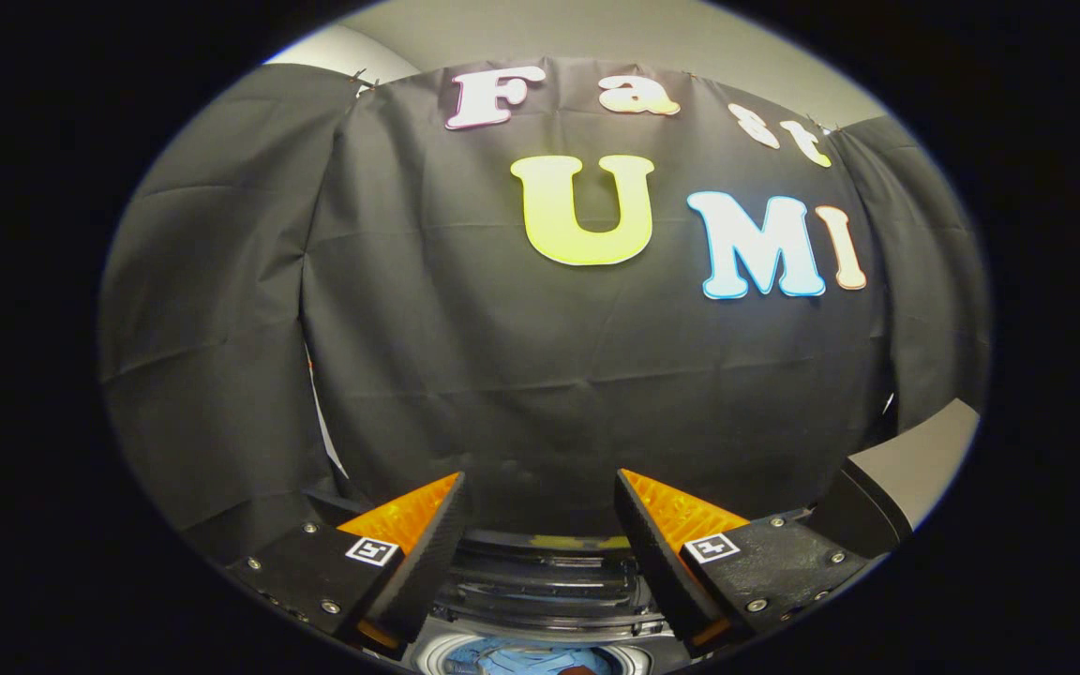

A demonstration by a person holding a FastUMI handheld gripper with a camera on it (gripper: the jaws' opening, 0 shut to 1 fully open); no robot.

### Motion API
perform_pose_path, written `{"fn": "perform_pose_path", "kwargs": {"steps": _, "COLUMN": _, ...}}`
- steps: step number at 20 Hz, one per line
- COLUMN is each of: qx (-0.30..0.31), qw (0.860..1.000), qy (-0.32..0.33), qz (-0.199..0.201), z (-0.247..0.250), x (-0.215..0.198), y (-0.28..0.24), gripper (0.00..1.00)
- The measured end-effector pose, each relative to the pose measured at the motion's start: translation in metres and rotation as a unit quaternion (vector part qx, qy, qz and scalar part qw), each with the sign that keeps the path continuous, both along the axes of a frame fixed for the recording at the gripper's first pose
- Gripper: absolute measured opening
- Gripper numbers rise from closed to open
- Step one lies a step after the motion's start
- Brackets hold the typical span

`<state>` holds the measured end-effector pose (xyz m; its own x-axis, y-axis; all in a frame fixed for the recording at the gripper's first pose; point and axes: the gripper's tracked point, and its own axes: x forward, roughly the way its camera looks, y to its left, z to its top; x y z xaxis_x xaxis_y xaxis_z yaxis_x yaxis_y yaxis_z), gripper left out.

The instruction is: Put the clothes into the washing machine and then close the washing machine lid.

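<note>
Gripper (540, 525) fingers are spread, empty, above the washer (540, 586). Clothes (526, 656) appear loaded. Lid (906, 469) stands open; the next move likely closes it.

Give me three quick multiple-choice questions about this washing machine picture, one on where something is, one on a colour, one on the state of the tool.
1. Where is the washing machine drum?
A. below and between the tool's fingers
B. above the fingers
C. behind the cloth wall

2. What colour is the clothing in the drum?
A. red
B. blue
C. white

3. How is the tool?
A. shut on clothing
B. shut on nothing
C. open, holding nothing

Answers: 1 A, the drum's rings show in the gap between the fingers. 2 B, blue fabric lies inside. 3 C, the fingers stand apart with nothing between them.
</note>
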<state>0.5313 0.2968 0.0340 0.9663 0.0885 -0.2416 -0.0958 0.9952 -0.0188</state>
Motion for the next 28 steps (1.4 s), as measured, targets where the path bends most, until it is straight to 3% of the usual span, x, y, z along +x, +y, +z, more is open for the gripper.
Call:
{"fn": "perform_pose_path", "kwargs": {"steps": 9, "qx": -0.003, "qw": 0.997, "qy": 0.072, "qz": -0.028, "z": -0.036, "x": 0.026, "y": -0.005, "gripper": 0.95}}
{"fn": "perform_pose_path", "kwargs": {"steps": 15, "qx": -0.004, "qw": 0.998, "qy": 0.062, "qz": -0.034, "z": -0.033, "x": 0.022, "y": -0.005, "gripper": 0.97}}
{"fn": "perform_pose_path", "kwargs": {"steps": 28, "qx": -0.009, "qw": 0.999, "qy": 0.012, "qz": -0.042, "z": -0.025, "x": -0.038, "y": -0.005, "gripper": 0.95}}
